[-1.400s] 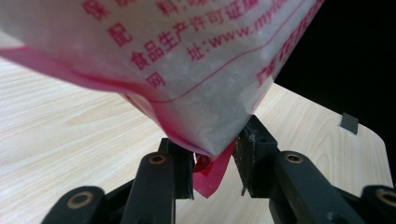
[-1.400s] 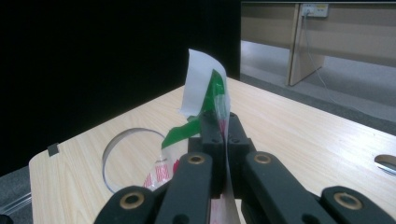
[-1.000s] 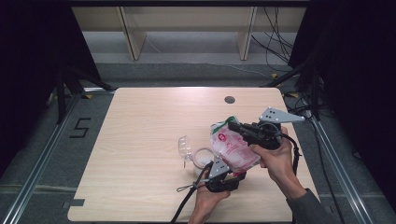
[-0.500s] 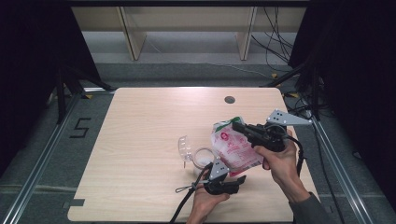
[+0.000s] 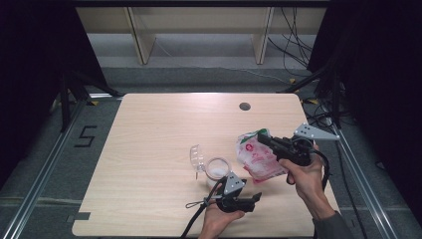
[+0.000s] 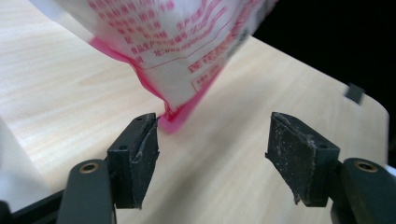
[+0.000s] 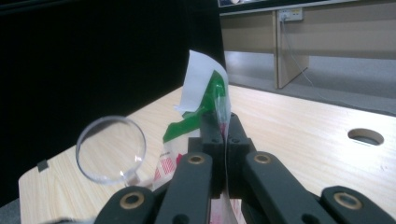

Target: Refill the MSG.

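Note:
A pink and white printed bag (image 5: 258,158) with a green top hangs over the right half of the table. My right gripper (image 5: 261,139) is shut on its top edge; in the right gripper view the jaws (image 7: 224,127) pinch the green and white strip of the bag (image 7: 205,88). My left gripper (image 5: 256,197) is open near the front edge, just below the bag. In the left gripper view the bag's (image 6: 187,46) pink bottom corner hangs just above and beyond the open gripper (image 6: 212,156), close to the left pad (image 6: 140,154).
A clear jar (image 5: 217,169) holding something white stands on the wooden table (image 5: 149,149), its clear hinged lid (image 5: 195,155) tipped open to the left. The lid (image 7: 111,149) also shows beside my right gripper. A round cable hole (image 5: 244,106) is at the far edge.
The right gripper has carried the bag to the right and a little up. The left gripper has drawn back toward the front edge, away from the bag's bottom.

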Demonstrator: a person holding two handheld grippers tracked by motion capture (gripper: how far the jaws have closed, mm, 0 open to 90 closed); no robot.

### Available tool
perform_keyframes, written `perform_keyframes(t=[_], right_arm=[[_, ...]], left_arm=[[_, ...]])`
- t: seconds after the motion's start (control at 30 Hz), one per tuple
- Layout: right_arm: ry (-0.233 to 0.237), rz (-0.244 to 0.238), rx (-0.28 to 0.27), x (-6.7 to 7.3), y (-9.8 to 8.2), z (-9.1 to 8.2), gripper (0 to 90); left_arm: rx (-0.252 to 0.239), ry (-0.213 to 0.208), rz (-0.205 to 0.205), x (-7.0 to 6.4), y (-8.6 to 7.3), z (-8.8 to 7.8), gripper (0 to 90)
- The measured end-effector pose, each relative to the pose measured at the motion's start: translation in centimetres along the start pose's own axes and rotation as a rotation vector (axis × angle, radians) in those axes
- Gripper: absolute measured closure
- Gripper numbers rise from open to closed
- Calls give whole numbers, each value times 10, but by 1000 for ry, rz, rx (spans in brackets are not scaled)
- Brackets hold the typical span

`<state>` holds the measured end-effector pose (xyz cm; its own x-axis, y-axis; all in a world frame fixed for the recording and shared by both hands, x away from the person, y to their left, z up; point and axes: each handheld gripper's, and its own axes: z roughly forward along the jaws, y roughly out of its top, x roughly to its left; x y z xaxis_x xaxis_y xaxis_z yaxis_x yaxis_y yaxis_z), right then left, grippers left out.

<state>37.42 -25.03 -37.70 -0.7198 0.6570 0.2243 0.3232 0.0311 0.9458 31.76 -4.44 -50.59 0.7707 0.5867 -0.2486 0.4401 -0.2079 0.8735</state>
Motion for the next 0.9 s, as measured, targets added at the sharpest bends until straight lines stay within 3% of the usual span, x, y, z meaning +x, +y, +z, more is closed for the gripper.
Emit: perform_keyframes(t=[0.07,0.1,0.17,0.23,0.3,0.37,0.4,0.47,0.5,0.57,0.6,0.7,0.77,0.83,0.9], right_arm=[[-12,11,6,-3,-5,-2,900],[-15,42,4,-5,-8,-5,900],[-16,32,-44,-10,-12,-12,900],[-19,43,-40,-12,-15,-20,900],[-18,44,-59,-16,-20,-26,900],[-15,76,-71,-18,-23,-32,900],[-21,80,-59,-19,-23,-34,900],[-9,82,-87,-20,-26,-37,900],[-8,82,-94,-20,-28,-37,900],[-8,100,-94,-20,-29,-40,900],[-13,89,-104,-23,-31,-43,900],[-21,105,-99,-24,-33,-46,900],[-27,108,-106,-26,-35,-49,900],[-41,96,-114,-30,-37,-51,900],[-52,104,-98,-32,-39,-55,900]], left_arm=[[-2,8,19,0,0,-2,325],[0,6,14,-1,0,-4,325],[-15,-3,10,-4,2,-9,325],[-34,-19,79,-2,7,-14,325],[-38,-8,39,-6,9,-22,324],[-43,-10,68,-6,12,-28,321],[-57,-12,58,-7,13,-30,320],[-61,-4,49,-6,13,-34,320],[-59,-11,64,-6,14,-37,320],[-58,-13,58,-7,15,-39,320],[-54,-8,93,-6,15,-43,319],[-76,-5,61,-8,15,-45,318],[-67,-4,103,-5,17,-49,317],[-70,2,99,-6,16,-50,316],[-74,2,71,-7,15,-51,316]])
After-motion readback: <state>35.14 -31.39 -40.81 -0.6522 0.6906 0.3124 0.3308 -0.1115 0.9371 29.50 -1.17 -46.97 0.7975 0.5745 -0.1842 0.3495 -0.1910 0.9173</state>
